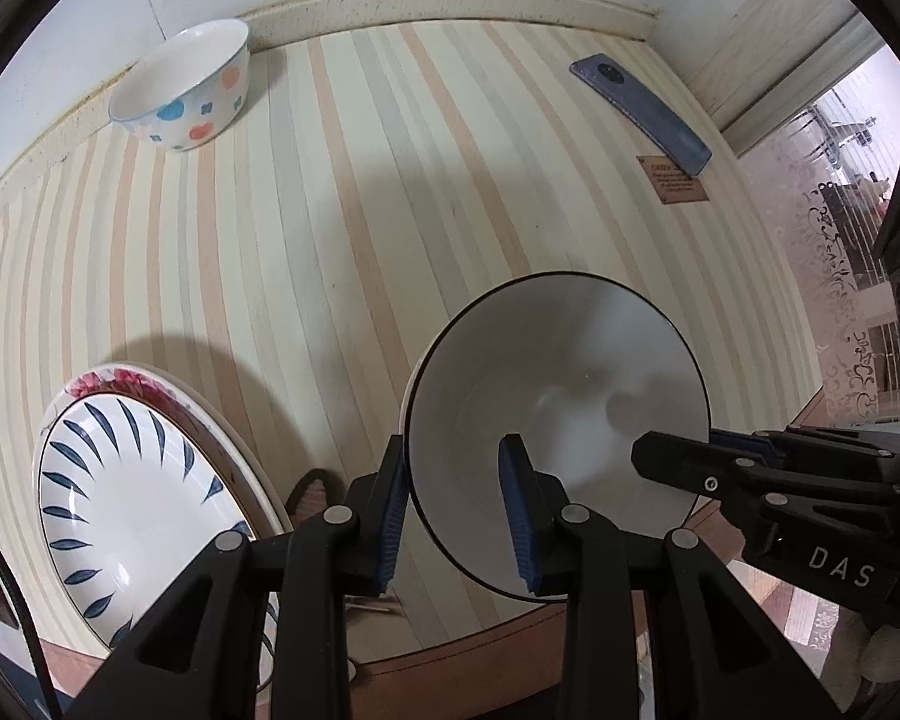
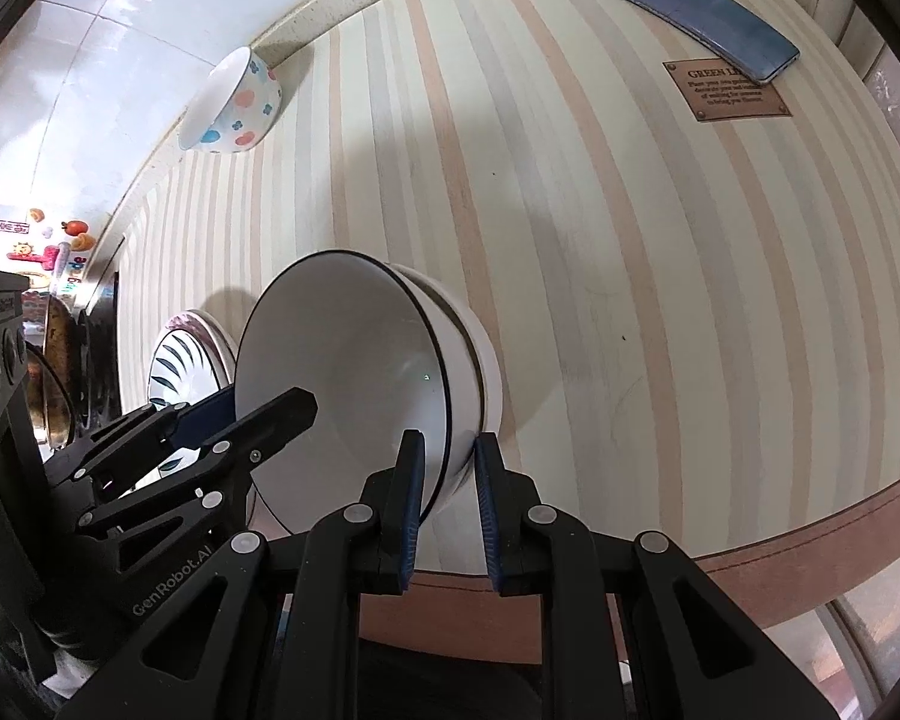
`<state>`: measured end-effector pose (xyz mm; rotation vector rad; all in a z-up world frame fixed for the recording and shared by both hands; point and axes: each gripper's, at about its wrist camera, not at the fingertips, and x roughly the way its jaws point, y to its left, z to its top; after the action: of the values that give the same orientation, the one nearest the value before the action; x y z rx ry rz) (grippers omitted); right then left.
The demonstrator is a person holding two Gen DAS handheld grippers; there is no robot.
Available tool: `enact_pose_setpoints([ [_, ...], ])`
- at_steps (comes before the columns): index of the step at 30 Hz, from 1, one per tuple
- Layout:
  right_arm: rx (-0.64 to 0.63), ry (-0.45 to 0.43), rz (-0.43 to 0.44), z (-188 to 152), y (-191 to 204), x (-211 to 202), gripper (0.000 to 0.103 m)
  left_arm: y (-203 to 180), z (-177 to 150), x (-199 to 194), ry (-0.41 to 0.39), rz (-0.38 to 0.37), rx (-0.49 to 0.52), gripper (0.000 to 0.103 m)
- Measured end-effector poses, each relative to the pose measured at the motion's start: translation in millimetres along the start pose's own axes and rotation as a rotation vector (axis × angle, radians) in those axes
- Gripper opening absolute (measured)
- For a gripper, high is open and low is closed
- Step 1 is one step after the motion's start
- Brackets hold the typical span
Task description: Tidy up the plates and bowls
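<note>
Left gripper [image 1: 457,504] and right gripper [image 2: 447,501] each straddle opposite rims of the black-edged white ceramic bowl [image 1: 561,414], jaws clamped on its wall. The bowl sits on the striped table [image 1: 342,252] near its front edge, beside the blue-leaf patterned plate [image 1: 126,498].

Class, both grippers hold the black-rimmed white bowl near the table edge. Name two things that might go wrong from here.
1. The left gripper and right gripper each pinch only the thin rim of the white bowl; it might slip or twist.
2. It sits near the table edge, so a slip could send it off.
</note>
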<state>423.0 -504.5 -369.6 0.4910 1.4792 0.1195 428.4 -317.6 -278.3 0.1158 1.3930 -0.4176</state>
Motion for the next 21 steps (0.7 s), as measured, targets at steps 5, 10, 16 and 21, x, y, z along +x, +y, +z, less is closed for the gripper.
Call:
enact_pose_setpoints([
  [5,-0.017,0.026,0.003,4.0,2.6,2.4,0.021,2.6,2.0,0.7,0.005,0.001,-0.012,0.027],
  [10,-0.005,0.007,0.026,12.9,0.6,-18.9,0.021,16.3,8.0,-23.2,-0.036,-0.02,-0.035,0.027],
  [16,-0.052,-0.056,0.087,54.9,31.5,-54.7,0.049,64.9,40.1,-73.4,-0.163,-0.042,-0.151,0.031],
  [21,-0.139,-0.068,0.117,121.7,83.7,-36.0,0.049,127.5,84.1,-73.0,-0.206,0.005,-0.268,0.031],
])
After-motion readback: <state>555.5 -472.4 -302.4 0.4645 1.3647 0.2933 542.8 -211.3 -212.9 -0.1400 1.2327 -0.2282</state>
